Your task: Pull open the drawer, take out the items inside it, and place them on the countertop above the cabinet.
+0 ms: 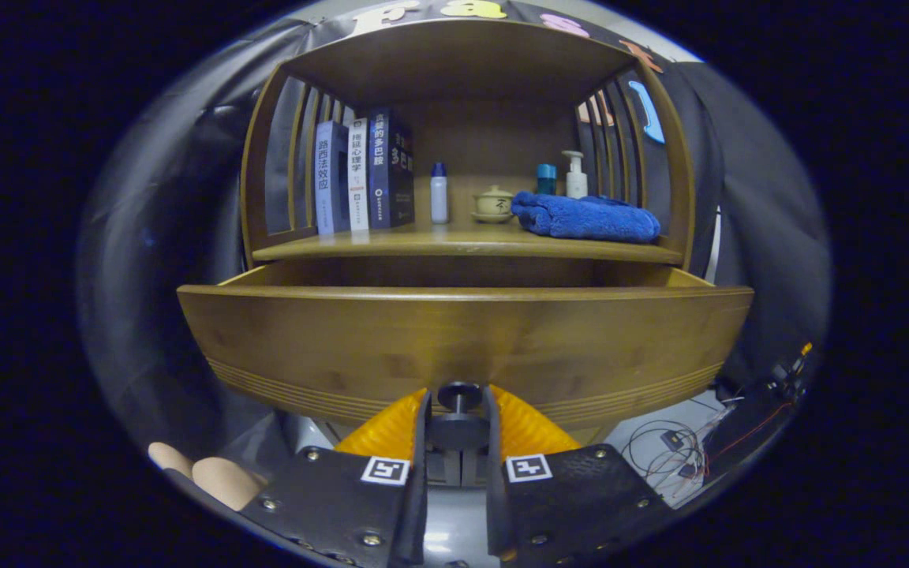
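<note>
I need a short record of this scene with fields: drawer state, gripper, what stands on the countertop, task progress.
drawer: drawer pulled out; its inside is hidden behind the front
gripper: gripper with fingers closed on the drawer knob
countertop: countertop holds books, small bottle, lidded cup, blue towel, pump bottle
progress: drawer open; taking items out not yet done

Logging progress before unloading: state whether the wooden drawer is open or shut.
Open. The wide wooden drawer juts well forward of the wooden cabinet shelf, its side walls showing. The fingers flank its dark round knob; contents are hidden.
</note>
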The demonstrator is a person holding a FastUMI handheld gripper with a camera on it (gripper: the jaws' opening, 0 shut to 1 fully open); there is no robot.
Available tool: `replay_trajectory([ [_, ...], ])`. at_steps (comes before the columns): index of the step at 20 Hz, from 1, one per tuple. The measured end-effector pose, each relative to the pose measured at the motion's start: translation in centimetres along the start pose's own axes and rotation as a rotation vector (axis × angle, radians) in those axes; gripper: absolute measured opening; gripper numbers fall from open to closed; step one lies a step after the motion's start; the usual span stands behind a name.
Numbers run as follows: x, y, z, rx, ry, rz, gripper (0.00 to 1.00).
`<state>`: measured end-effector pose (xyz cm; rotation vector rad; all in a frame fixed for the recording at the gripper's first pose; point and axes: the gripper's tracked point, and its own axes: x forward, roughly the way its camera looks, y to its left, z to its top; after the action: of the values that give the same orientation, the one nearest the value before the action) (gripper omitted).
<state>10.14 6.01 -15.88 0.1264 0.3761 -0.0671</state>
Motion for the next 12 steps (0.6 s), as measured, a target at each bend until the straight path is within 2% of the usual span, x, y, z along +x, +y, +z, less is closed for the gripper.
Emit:
replay_trajectory([
  [4, -2.5, -0.1, -0.3, 0.023, 0.011, 0.015, 0.30],
  [6, -4.4, -0.5, 1.8, 0.024, -0.049, -0.004, 0.30],
  [7, -6.0, -2.0, 3.7, -0.021, -0.102, -0.075, 0.14],
  [8, -5.9, -2.8, 4.9, -0.064, -0.135, -0.080, 0.01],
  [9, -6.8, -3.3, 5.6, -0.089, -0.137, -0.083, 0.01],
  [12, -8.2, -4.5, 5.9, -0.041, -0.129, -0.071, 0.02],
])
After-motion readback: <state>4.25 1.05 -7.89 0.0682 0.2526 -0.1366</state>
